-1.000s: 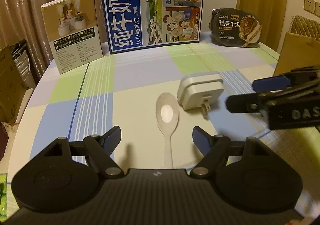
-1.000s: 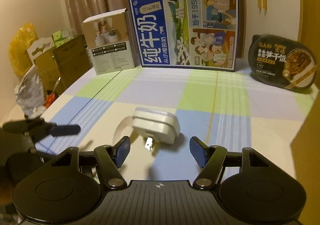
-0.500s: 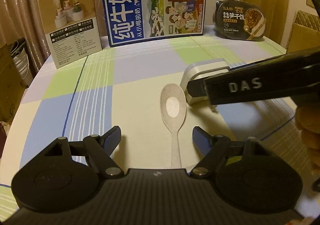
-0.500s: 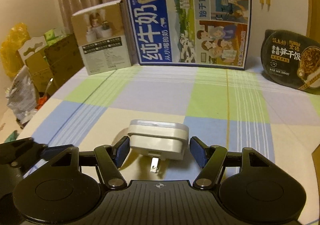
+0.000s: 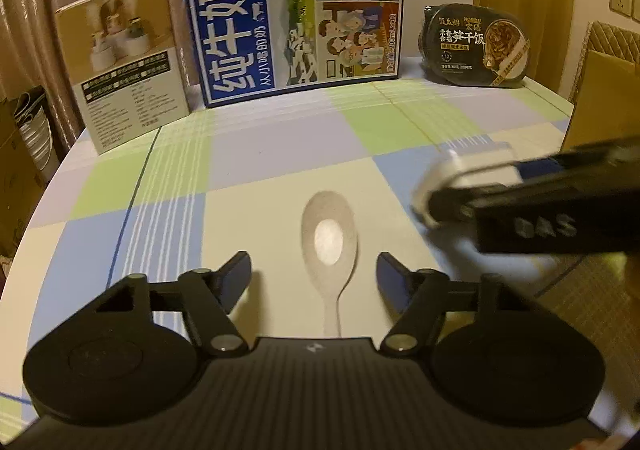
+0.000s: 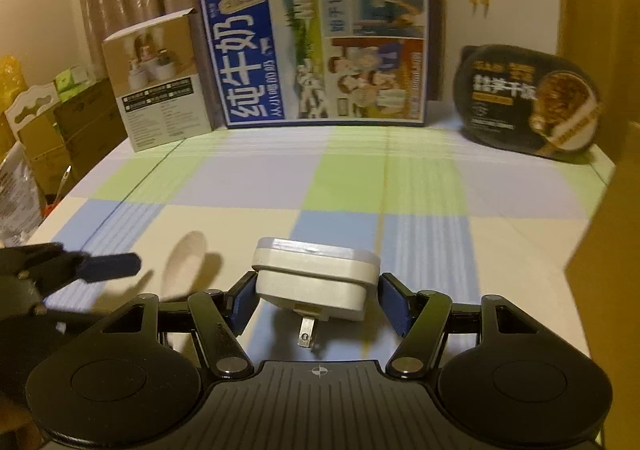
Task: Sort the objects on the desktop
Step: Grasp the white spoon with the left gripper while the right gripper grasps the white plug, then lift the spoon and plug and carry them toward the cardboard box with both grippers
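A pale spoon (image 5: 329,238) lies on the checked tablecloth (image 5: 256,170), handle toward me. It sits between the jaws of my left gripper (image 5: 314,264), which are closing, and the pads stand clear of it on both sides. My right gripper (image 6: 316,290) is shut on a white plug charger (image 6: 316,274), prongs toward the camera, with a blue pad against each side. In the left wrist view the charger (image 5: 468,166) shows blurred at the right, behind the right gripper's dark finger. The spoon's bowl (image 6: 186,262) also shows left of the charger in the right wrist view.
Along the table's far edge stand a white product box (image 5: 124,78), a big blue milk carton case (image 5: 292,10) and a black instant-rice bowl (image 5: 476,46). A brown cardboard box (image 5: 600,98) stands at the right edge. Cartons and bags are stacked beyond the left side (image 6: 60,130).
The right gripper came down around the charger and took hold of it, and the charger has shifted right, away from the spoon. The left gripper's jaws have narrowed about the spoon.
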Demonstrator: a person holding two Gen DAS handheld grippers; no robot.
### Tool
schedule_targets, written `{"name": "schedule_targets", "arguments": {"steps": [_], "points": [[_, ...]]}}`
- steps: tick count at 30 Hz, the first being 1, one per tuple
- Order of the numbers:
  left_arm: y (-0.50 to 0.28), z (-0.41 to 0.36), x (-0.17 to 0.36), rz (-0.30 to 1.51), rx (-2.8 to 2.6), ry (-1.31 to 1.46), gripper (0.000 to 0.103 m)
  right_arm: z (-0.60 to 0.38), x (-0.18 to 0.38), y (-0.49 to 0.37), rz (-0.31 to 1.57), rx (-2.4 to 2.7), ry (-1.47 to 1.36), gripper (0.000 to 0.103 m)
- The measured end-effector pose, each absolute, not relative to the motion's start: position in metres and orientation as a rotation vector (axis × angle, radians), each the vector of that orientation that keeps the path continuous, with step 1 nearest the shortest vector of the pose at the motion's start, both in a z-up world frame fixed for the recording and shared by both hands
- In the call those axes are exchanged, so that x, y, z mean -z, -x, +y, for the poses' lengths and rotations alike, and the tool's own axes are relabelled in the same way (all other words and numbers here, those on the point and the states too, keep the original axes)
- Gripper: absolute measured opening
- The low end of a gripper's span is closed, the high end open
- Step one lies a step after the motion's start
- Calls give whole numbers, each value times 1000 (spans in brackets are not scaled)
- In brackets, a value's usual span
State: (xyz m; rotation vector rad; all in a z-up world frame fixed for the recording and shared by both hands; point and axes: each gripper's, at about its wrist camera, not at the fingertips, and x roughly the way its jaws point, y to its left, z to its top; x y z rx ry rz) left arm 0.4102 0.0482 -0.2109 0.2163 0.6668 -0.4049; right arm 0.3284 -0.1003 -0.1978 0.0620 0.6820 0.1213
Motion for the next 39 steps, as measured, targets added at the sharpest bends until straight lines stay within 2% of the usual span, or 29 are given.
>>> {"name": "schedule_targets", "arguments": {"steps": [4, 6, 10, 17, 26, 33, 39], "points": [[-416, 39, 215, 661, 410, -209, 58, -108, 198, -318, 675, -111, -66, 62], [-420, 35, 218, 667, 414, -209, 52, -111, 198, -314, 672, -105, -72, 62], [-421, 33, 217, 668, 419, -188, 28, -113, 197, -307, 673, -110, -70, 62], [-394, 35, 207, 735, 411, -203, 27, -119, 190, -268, 679, -126, -70, 61], [-306, 39, 183, 809, 475, -162, 27, -134, 175, -170, 720, -157, -83, 62], [-235, 37, 188, 858, 485, -85, 27, -145, 180, -107, 766, -179, -41, 62], [-206, 24, 200, 813, 446, -134, 27, -142, 190, -93, 725, -205, 24, 62]]}}
